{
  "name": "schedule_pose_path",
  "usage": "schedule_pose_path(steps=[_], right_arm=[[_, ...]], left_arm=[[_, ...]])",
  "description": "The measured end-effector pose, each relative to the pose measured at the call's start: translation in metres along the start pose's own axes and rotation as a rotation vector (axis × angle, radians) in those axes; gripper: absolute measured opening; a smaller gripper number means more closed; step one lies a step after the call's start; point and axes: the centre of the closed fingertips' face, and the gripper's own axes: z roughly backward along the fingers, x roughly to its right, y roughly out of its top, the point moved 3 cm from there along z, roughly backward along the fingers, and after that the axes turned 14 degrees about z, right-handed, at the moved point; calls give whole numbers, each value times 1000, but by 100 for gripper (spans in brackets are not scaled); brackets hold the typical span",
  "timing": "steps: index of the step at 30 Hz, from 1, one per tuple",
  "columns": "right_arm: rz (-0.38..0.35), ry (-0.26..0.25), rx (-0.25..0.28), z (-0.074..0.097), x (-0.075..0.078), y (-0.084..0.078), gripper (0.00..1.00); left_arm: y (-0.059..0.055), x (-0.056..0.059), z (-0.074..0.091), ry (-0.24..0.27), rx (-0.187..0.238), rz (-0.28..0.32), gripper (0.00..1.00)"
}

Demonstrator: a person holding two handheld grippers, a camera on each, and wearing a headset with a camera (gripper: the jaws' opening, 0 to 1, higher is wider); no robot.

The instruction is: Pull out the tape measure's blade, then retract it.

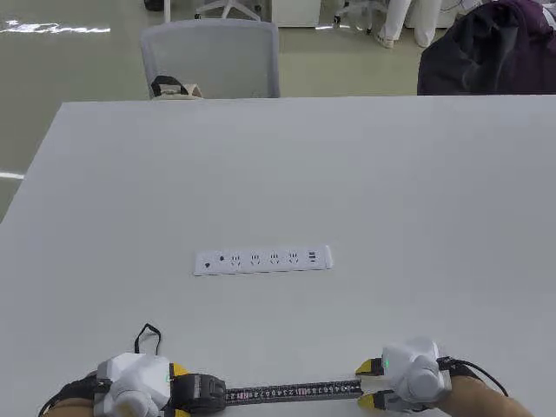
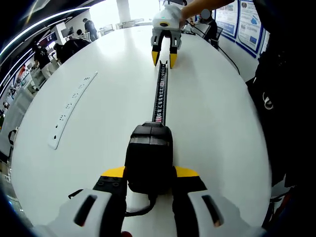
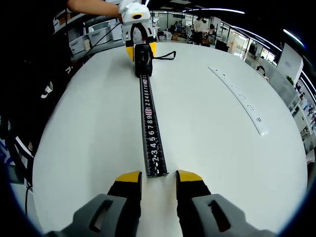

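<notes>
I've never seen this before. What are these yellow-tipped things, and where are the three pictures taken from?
A person holds a hand-held gripper in each hand. One picture comes from a headset camera looking down; the others from cameras on the grippers. A power strip lies on the white table. The left hand-held gripper is shut on the tape measure; its blade lies pulled out toward the right hand-held gripper, whose jaws stand open either side of the blade's end.

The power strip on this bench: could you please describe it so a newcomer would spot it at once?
Start with the white workbench. Near its middle, beyond the tape measure with its dark blade pulled out, lies the power strip. It alone is a flat white bar with a row of sockets.
</notes>
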Motion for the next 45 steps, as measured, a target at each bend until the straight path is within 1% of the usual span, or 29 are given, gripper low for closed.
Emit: schedule_pose_path(steps=[2, 4, 7, 9, 12, 14, 16, 17, 20, 24, 25, 29, 32, 35, 36, 37, 38, 41, 44, 45], right_arm=[[-5, -4, 0, 0, -1, 2, 31], [-6, -5, -1, 0, -1, 2, 33], [-21, -13, -5, 2, -2, 2, 38], [-34, -17, -4, 3, -3, 2, 39], [-90, -34, -6, 5, -5, -1, 43], [-123, -47, -10, 7, -6, -1, 47], [-134, -56, -9, 10, -8, -1, 51], [-153, -72, -6, 12, -8, -1, 52], [-191, -93, 4, 16, -12, -1, 55], [-228, -124, 16, 21, -19, 0, 57], [-236, -132, 16, 23, -22, 2, 58], [-262, -171, 12, 28, -29, 2, 65], [-287, -198, 23, 35, -36, 6, 67], [-325, -232, 26, 39, -42, 6, 68], [-337, -240, 29, 41, -44, 6, 69], [-355, -258, 33, 43, -47, 6, 70], [-360, -263, 36, 45, -49, 7, 71], [-386, -292, 52, 50, -55, 12, 73], [-429, -344, 69, 56, -59, 13, 76], [-448, -360, 78, 59, -61, 15, 76]], left_arm=[[0, 1, 1, 2, 2, 3, 33], [1, 3, 2, 3, 0, 5, 35], [0, 4, 3, 9, 1, 23, 39], [0, 4, 4, 15, 6, 41, 42], [2, 5, 9, 28, 24, 71, 45], [1, 5, 11, 38, 30, 84, 46], [0, 6, 13, 48, 35, 109, 48], [-2, 8, 15, 53, 36, 122, 49], [-8, 12, 17, 55, 27, 160, 52], [-13, 19, 20, 72, 52, 209, 59], [-15, 20, 21, 82, 63, 223, 60], [-22, 25, 27, 116, 73, 278, 64], [-26, 29, 32, 147, 107, 316, 69], [-28, 32, 37, 171, 125, 342, 75], [-28, 33, 39, 175, 131, 350, 76], [-27, 34, 42, 184, 151, 366, 76], [-26, 35, 43, 188, 169, 377, 76], [-25, 39, 49, 203, 199, 399, 77], [-25, 43, 54, 229, 223, 420, 78], [-25, 45, 56, 240, 238, 437, 79]])
